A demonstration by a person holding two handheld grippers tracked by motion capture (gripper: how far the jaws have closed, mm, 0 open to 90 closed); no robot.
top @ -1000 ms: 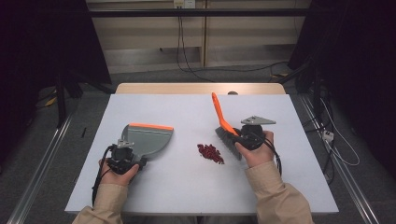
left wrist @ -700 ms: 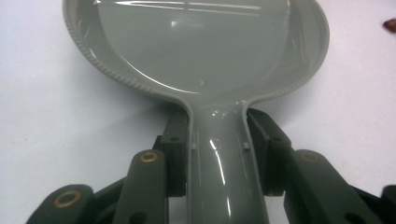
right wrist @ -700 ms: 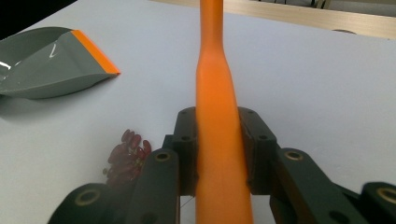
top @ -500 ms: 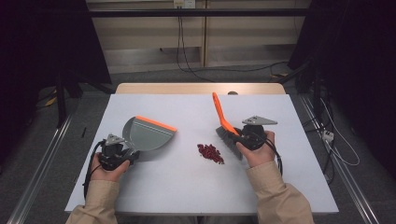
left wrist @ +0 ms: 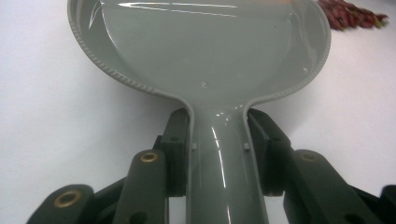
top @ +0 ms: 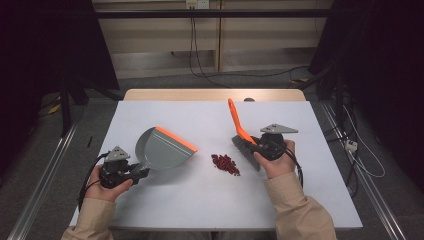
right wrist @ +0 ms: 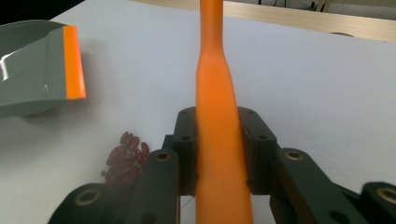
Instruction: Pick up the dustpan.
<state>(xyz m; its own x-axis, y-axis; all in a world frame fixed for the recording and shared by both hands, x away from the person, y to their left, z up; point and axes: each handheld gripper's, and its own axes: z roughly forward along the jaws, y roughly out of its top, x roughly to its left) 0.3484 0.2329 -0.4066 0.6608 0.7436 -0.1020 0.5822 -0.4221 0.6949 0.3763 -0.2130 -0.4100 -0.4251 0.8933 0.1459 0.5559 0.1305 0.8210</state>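
Dustpan: mouth toward 4 o'clock; left gripper clamps its handle.
Brush: handle toward 11 o'clock, clamped by right gripper.

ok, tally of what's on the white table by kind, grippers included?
Dustpan: 1
Brush: 1
Pile of red bits: 1
Grippers: 2, left gripper on the dustpan handle, right gripper on the brush handle
Total: 5
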